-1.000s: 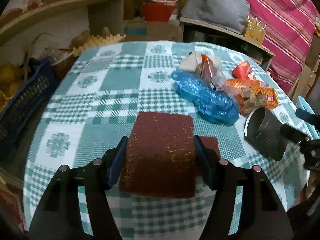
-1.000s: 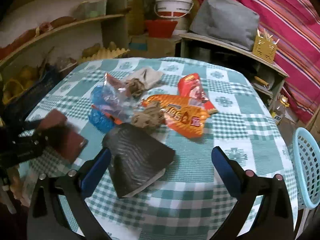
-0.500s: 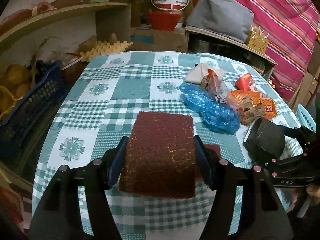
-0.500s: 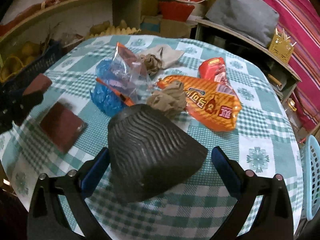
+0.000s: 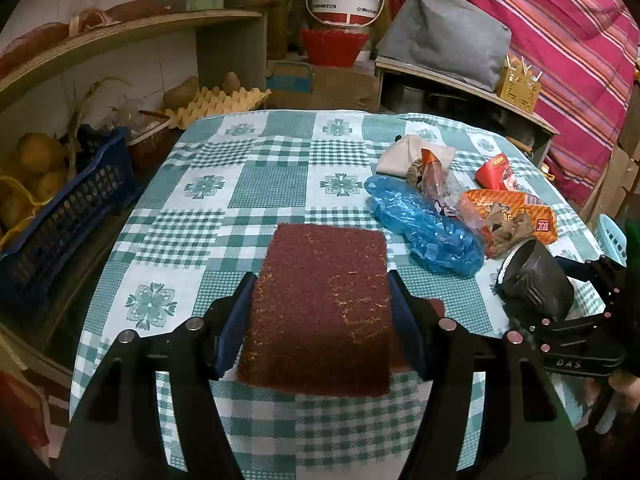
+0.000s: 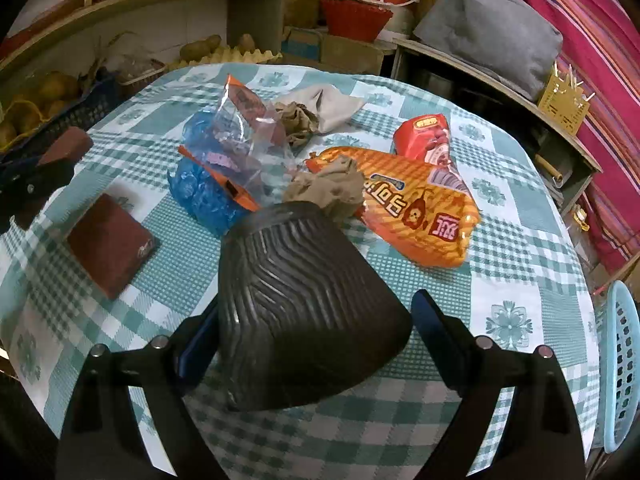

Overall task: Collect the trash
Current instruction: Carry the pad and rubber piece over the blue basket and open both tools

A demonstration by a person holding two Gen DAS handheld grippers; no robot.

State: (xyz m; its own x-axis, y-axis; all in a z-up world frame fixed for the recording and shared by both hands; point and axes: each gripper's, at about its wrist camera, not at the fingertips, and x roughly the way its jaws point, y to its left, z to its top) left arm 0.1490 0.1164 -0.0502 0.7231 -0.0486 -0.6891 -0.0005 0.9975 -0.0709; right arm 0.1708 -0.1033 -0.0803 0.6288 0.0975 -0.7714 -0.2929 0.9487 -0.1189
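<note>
My left gripper (image 5: 320,316) is shut on a dark red scouring pad (image 5: 324,304), held above the checked tablecloth (image 5: 224,200). My right gripper (image 6: 312,332) is shut on a black ribbed cup (image 6: 304,312), which lies on its side between the jaws; it also shows in the left wrist view (image 5: 536,280). Trash lies in a heap beyond the cup: a blue plastic bag (image 6: 200,188), a clear wrapper (image 6: 244,128), crumpled brown paper (image 6: 332,192), an orange snack bag (image 6: 424,208), a red packet (image 6: 428,136) and a grey cloth (image 6: 328,104). A second red pad (image 6: 108,248) lies flat on the table at the left.
A light blue basket (image 6: 620,364) stands off the table's right edge. A dark blue crate (image 5: 60,216) with potatoes sits left of the table. Shelves, a white bucket (image 5: 344,0) and a red bowl (image 5: 334,46) stand behind. A striped pink cloth (image 5: 560,40) hangs at the right.
My right gripper has closed in on the black cup and taken hold of it. My left gripper has lifted and pulled back a little with the red pad.
</note>
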